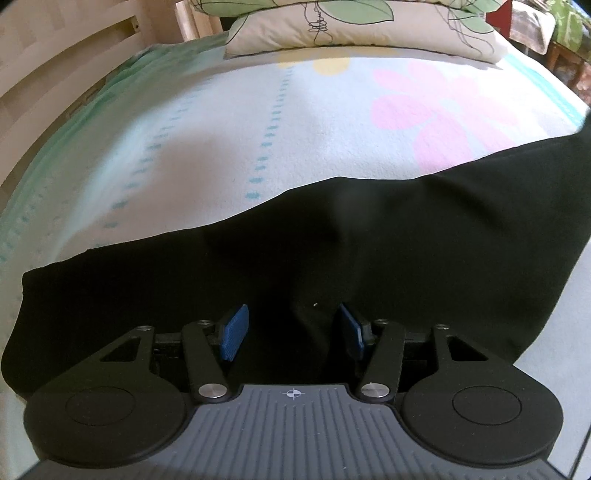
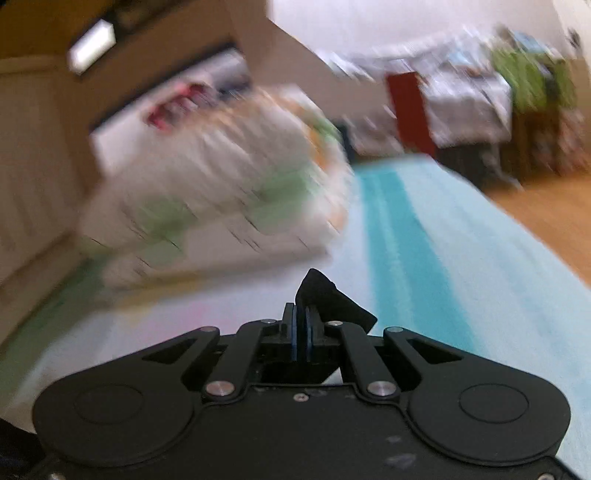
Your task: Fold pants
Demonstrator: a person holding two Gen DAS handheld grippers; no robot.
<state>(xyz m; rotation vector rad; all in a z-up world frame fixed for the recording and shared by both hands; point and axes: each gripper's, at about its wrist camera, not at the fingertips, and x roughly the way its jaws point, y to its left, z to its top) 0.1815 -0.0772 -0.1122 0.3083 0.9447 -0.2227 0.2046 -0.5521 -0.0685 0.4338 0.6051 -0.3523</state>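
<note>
Black pants [image 1: 369, 240] lie spread across the near part of the bed, running from the left edge up to the right. My left gripper [image 1: 293, 330] is just over the dark cloth with its blue pads [image 1: 234, 332] well apart; it is open, and I cannot tell whether the tips touch the fabric. In the blurred right wrist view, my right gripper [image 2: 301, 325] is shut on a fold of the black pants [image 2: 328, 295], which pokes up past the closed pads, raised above the blanket.
The bed carries a pale blanket [image 1: 258, 122] with pink flowers and teal stripes. Leaf-patterned pillows [image 1: 369, 29] are stacked at the head. A wooden bed frame [image 1: 55, 55] runs along the left. Wood floor [image 2: 546, 214] and cluttered furniture lie beyond the right side.
</note>
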